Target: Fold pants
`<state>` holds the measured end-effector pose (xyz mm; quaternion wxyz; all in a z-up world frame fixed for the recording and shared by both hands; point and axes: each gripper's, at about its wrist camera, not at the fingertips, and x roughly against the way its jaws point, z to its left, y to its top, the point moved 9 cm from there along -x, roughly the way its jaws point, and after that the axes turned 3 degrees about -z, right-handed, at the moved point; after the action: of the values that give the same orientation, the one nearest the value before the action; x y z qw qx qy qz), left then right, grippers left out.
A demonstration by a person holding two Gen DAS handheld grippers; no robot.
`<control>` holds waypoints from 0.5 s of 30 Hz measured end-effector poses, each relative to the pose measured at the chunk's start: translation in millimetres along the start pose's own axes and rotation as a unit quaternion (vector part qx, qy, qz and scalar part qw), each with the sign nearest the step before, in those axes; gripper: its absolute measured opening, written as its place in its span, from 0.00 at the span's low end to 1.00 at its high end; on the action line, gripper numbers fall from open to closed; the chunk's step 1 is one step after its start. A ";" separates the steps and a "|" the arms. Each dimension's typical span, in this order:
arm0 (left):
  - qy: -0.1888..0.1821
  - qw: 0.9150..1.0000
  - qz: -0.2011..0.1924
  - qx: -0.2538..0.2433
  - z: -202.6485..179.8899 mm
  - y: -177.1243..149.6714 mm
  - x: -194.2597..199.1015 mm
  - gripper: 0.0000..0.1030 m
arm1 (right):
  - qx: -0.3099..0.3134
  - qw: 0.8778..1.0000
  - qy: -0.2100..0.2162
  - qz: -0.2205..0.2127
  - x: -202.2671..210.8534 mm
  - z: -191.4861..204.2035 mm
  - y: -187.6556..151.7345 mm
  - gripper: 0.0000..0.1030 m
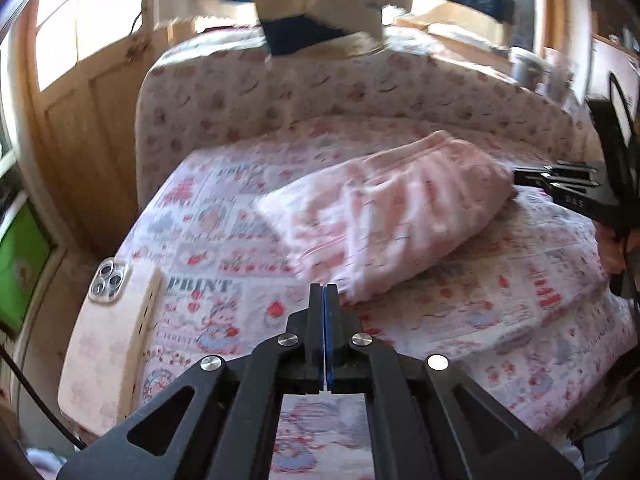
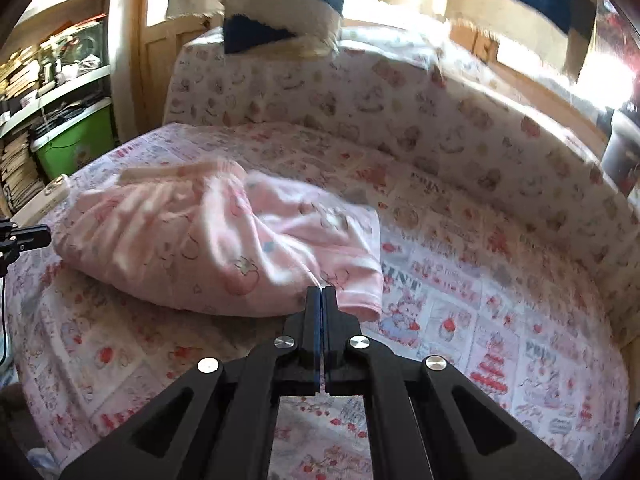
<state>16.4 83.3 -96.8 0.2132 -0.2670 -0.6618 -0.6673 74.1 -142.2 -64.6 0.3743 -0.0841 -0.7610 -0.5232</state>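
Pants [image 2: 224,240] lie bunched between both closed tongs.

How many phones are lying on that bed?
1. The phone lies camera-side up at the bed's left edge, clear of the pants. Others could be hidden under the pants.

I'm in a home, bedroom by the look of it: a bed [image 1: 460,320] under a pink cartoon-print sheet, with a padded headboard [image 2: 400,104] in a matching children's print and pale wooden panelling [image 1: 80,112] with sunlit window panes behind it. Striped blue-and-cream fabric [image 1: 320,12] hangs over the headboard; a phone [image 1: 108,280] in a clear case lies at the bed's edge. Off to one side I see crowded shelves [image 2: 44,68] stacked with books and clutter, and a green storage bin [image 2: 76,140] under them.
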 end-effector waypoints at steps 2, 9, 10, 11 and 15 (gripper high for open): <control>-0.021 1.000 -0.005 -0.003 -11.3 5.3 3.6 0.00 | 0.008 1.000 -0.002 0.005 2.0 1.9 0.8 0.00; -0.041 0.999 -0.003 0.008 -36.6 25.1 -18.6 0.00 | -0.025 0.998 0.001 0.055 -20.5 0.7 -17.8 0.00; -0.030 0.999 0.017 0.008 -35.4 21.8 -29.8 0.00 | -0.028 0.998 0.000 0.053 -20.4 -0.1 -17.1 0.00; -0.022 0.999 0.030 0.010 -34.0 18.1 -37.9 0.00 | -0.031 0.998 -0.001 0.051 -19.8 -1.0 -16.4 0.00; 0.004 0.999 0.031 -0.001 -32.1 17.2 -44.6 0.02 | -0.035 0.997 -0.063 0.024 -11.7 -20.1 -11.0 0.00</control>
<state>59.1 47.7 -111.5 0.2365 -0.2852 -0.6514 -0.6621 86.4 -161.2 -76.9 0.3348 -0.1483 -0.7621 -0.5340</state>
